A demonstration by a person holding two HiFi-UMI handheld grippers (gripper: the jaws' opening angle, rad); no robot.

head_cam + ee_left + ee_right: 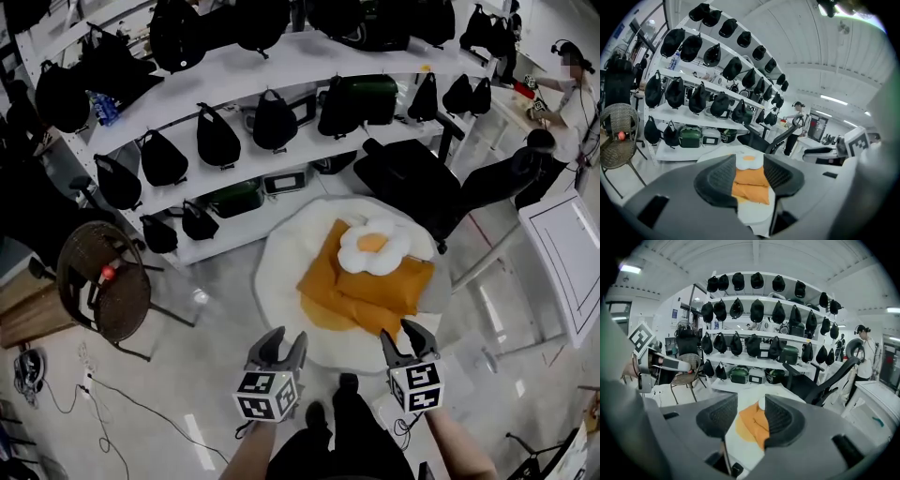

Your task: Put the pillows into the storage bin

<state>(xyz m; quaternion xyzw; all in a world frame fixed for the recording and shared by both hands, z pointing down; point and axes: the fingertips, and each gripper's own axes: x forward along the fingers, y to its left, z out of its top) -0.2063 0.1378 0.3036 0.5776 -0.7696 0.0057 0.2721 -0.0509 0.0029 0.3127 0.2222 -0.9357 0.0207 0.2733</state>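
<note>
Head view: the stack of flat orange square fabric pillows (375, 283) lies on a round white fried-egg mat (281, 272) on the floor, with a white flower-shaped plush pillow (373, 246) resting on its far edge. The left gripper (278, 339) and right gripper (410, 333) hover near the mat's near rim, short of the pillows. No storage bin shows in this view.

Left gripper view: the fingers (719, 177) stand spread with nothing between them, and the pillows sit ahead.

Right gripper view: its fingers (782, 420) are also apart and empty, aimed at the orange stack.

The pillows look light, soft and squashy, so they will likely sag. A pinch on a corner or seam edge should hold best, one gripper per side
</note>
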